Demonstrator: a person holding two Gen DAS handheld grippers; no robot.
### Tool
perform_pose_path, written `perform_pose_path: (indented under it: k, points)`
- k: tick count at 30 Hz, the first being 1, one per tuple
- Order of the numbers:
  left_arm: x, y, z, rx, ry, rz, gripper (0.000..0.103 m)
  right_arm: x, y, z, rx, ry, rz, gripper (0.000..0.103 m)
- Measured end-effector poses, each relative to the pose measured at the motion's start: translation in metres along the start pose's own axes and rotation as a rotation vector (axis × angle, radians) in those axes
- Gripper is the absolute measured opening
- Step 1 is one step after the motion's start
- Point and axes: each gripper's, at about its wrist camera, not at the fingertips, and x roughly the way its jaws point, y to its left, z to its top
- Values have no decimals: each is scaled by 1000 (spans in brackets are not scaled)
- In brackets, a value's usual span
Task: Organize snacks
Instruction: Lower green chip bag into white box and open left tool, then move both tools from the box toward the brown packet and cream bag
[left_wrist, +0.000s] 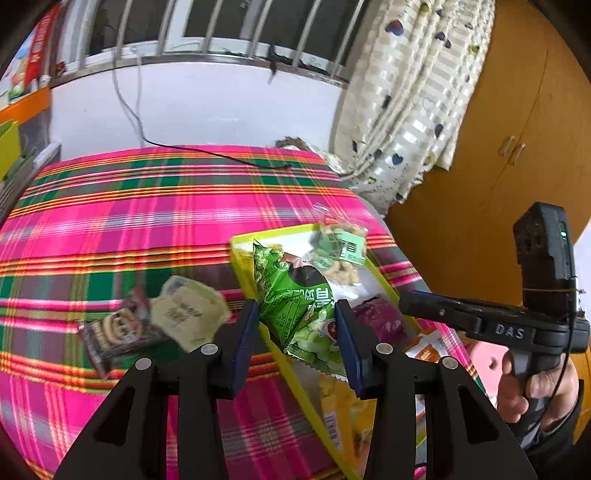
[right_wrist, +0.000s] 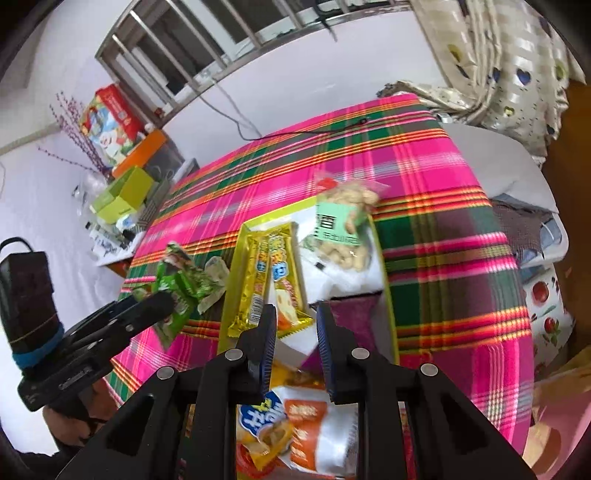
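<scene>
Held between the blue pads of the left gripper (left_wrist: 297, 332), a green snack packet (left_wrist: 295, 295) hangs over the left edge of a yellow-rimmed tray (left_wrist: 243, 266) on the pink and green plaid cloth (left_wrist: 110, 229). At the far end of that tray lies a clear bag of puffed snacks (left_wrist: 341, 254) with a pale green label; a purple pack (left_wrist: 380, 317) sits nearer. On the cloth to the left, a cream wrapper (left_wrist: 188, 314) overlaps a dark cookie packet (left_wrist: 114, 332). At the right, a hand (left_wrist: 539, 387) grips the handle of the right gripper. From the right wrist view, the right gripper (right_wrist: 295, 325) has its jaws drawn close together, a narrow gap left, nothing pinched between them, hovering over the tray (right_wrist: 382, 258). 2 long yellow bars (right_wrist: 266, 280) lie side by side just beyond its tips, the puffed snacks (right_wrist: 347, 229) farther off, and an orange and white pouch (right_wrist: 317, 435) lies near beneath the jaws. Left of the tray, the other gripper (right_wrist: 162, 302) clamps the green packet (right_wrist: 177, 288).
</scene>
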Motion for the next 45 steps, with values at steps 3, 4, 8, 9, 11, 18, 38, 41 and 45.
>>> perform_pose_path:
  k: [3,4,8,9,11,18,38,41,45]
  points:
    - [15,-7,5,17,29,-15,43,-6,-8,-3,18,-12,1,20]
    - [19,-9,7,20,37,-19,43,-7,-9,-4,21,-13,1,20]
    - [37,-20,14,43,67,-37,43,-10,-16,-6,34,-18,4,20]
    - [40,-22,16,48,71,-42,43,-10,-18,-6,36,-17,6,20]
    - [48,-26,19,59,82,-58,43,-10,-19,-6,40,-18,7,20]
    - [74,-33,24,65,132,-135,44,-10,-24,-3,44,-19,5,20]
    - [-2,-10,7,12,-4,-94,53,-28,21,-12,-45,-62,-44,24]
    - [-14,-3,2,1,-18,-51,53,-27,32,-15,-70,-58,-52,25]
    - [-25,6,-5,-7,-34,8,53,-24,45,-18,-97,-48,-51,27]
